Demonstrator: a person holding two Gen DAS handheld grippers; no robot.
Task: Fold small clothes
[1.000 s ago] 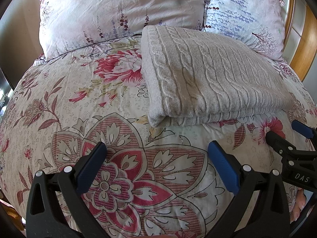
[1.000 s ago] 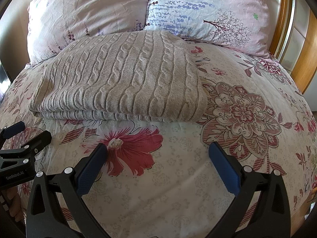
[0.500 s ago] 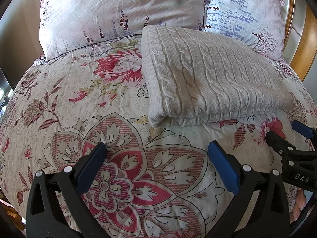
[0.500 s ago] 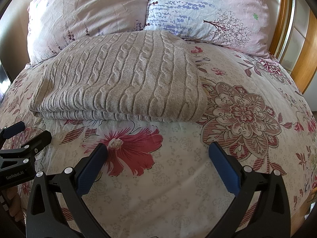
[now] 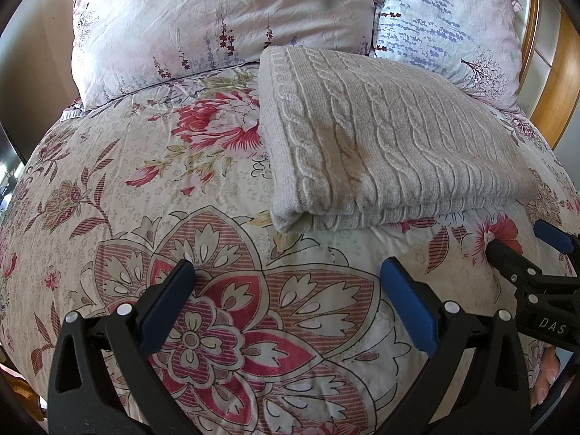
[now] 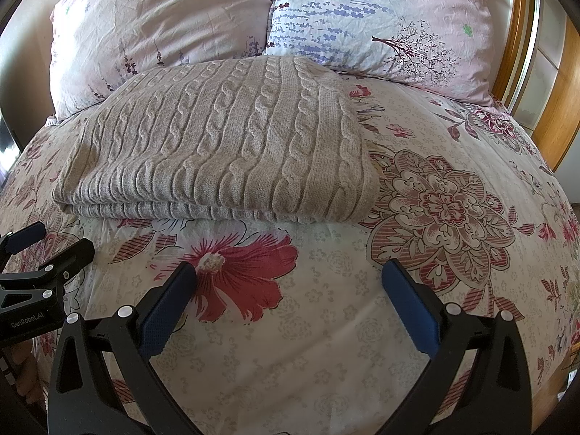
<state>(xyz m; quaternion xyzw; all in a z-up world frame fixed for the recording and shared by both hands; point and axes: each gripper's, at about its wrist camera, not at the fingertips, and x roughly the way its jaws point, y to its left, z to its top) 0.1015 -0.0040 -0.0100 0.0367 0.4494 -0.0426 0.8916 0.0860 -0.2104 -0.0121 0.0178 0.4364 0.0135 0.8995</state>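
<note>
A beige cable-knit sweater (image 5: 380, 137) lies folded in a flat rectangle on the floral bedspread (image 5: 163, 195), below the pillows. It also shows in the right wrist view (image 6: 224, 152). My left gripper (image 5: 286, 282) is open and empty, held over the bedspread short of the sweater's near left corner. My right gripper (image 6: 290, 282) is open and empty, short of the sweater's near edge. The right gripper also shows at the right edge of the left wrist view (image 5: 525, 250), and the left gripper at the left edge of the right wrist view (image 6: 47, 243).
Two floral pillows (image 6: 156, 21) (image 6: 380, 18) lean at the head of the bed behind the sweater. A wooden bed frame (image 6: 558, 116) runs along the right side. The bedspread (image 6: 453, 217) extends to the right of the sweater.
</note>
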